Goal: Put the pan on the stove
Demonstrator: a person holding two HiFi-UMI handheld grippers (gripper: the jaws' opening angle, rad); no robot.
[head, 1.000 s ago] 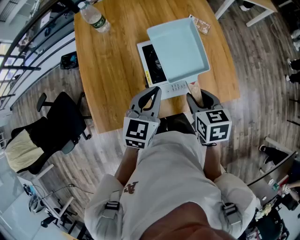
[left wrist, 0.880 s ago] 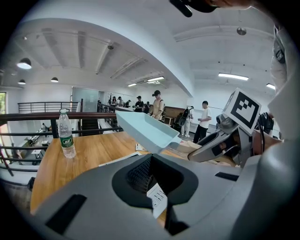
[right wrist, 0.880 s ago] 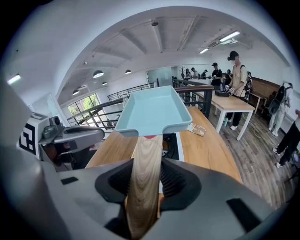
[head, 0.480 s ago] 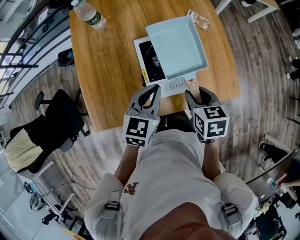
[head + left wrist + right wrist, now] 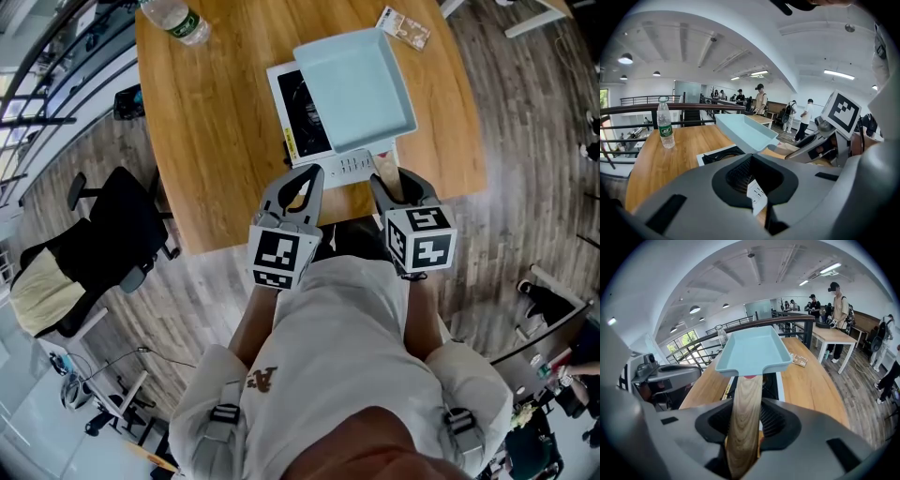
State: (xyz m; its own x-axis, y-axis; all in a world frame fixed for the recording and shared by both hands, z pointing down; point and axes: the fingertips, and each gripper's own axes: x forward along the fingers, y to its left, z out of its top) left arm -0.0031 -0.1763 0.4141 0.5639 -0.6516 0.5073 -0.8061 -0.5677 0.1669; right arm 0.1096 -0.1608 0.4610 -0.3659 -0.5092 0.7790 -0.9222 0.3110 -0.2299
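A rigid, seemingly light pan (image 5: 354,89) is held by its wooden handle (image 5: 744,411) in the right gripper's (image 5: 395,182) jaws; the left gripper's (image 5: 302,184) jaws are closed, empty.

Bright, even indoor light from ceiling strip lamps (image 5: 839,74) and round downlights (image 5: 695,309), with daylight at the windows (image 5: 686,341). The pan (image 5: 354,89) is evenly lit; the wooden surface (image 5: 216,112) carries a soft sheen. Both gripper views bend strongly, with dark corners and soft foregrounds.

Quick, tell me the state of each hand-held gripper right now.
left hand-held gripper: closed, holding nothing.
right hand-held gripper: closed on the wooden handle of the pan.
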